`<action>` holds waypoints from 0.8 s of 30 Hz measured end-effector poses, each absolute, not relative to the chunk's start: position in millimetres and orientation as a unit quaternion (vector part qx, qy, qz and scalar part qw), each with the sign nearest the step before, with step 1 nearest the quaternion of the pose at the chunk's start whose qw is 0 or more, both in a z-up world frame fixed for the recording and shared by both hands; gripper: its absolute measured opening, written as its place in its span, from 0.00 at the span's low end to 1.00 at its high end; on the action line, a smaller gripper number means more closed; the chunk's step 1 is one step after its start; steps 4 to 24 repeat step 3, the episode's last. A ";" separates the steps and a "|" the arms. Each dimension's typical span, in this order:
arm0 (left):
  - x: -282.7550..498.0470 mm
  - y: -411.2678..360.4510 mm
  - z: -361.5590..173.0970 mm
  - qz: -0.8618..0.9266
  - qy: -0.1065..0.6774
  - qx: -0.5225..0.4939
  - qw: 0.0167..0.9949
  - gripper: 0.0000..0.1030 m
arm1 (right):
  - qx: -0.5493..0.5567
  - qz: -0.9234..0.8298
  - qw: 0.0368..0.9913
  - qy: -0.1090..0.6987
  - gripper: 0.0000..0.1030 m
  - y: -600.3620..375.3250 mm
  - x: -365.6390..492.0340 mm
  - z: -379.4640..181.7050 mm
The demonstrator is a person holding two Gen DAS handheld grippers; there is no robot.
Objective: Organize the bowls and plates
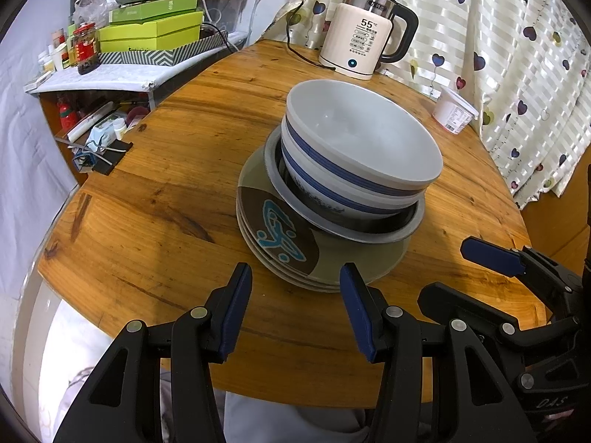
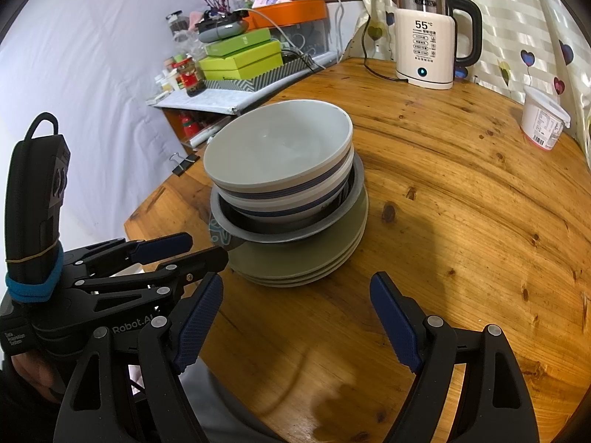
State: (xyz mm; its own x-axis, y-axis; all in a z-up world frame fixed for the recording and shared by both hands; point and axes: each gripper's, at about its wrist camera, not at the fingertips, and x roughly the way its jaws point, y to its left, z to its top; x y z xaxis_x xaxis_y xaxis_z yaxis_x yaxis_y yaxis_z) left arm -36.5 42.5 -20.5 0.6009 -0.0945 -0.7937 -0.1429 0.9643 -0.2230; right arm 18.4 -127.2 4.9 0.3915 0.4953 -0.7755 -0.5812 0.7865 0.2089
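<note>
At the centre of both views, a stack sits on the round wooden table (image 1: 155, 199): striped bowls (image 1: 364, 147) nested in a metal basin (image 1: 347, 230) atop several plates (image 1: 295, 254). The ceramic looks heavy, rigid, glazed-slick and breakable; a bowl's rim seems the surest hold. The left gripper (image 1: 295, 310) and right gripper (image 2: 295, 321) hover before it, fingers spread, pinching nothing. Open wood lies at right; kettle (image 2: 428, 37) and tub (image 2: 543, 125) stand well apart.
</note>
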 end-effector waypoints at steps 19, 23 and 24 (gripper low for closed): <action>-37.4 43.1 -19.7 0.016 0.447 -0.132 0.885 0.49 | -0.048 0.323 0.833 0.447 0.80 -127.1 18.4 4.8; -37.4 43.1 -19.7 0.016 0.447 -0.132 0.885 0.49 | -0.048 0.323 0.833 0.447 0.80 -127.1 18.4 4.8; -37.4 43.1 -19.7 0.016 0.447 -0.132 0.885 0.49 | -0.048 0.323 0.833 0.447 0.80 -127.1 18.4 4.8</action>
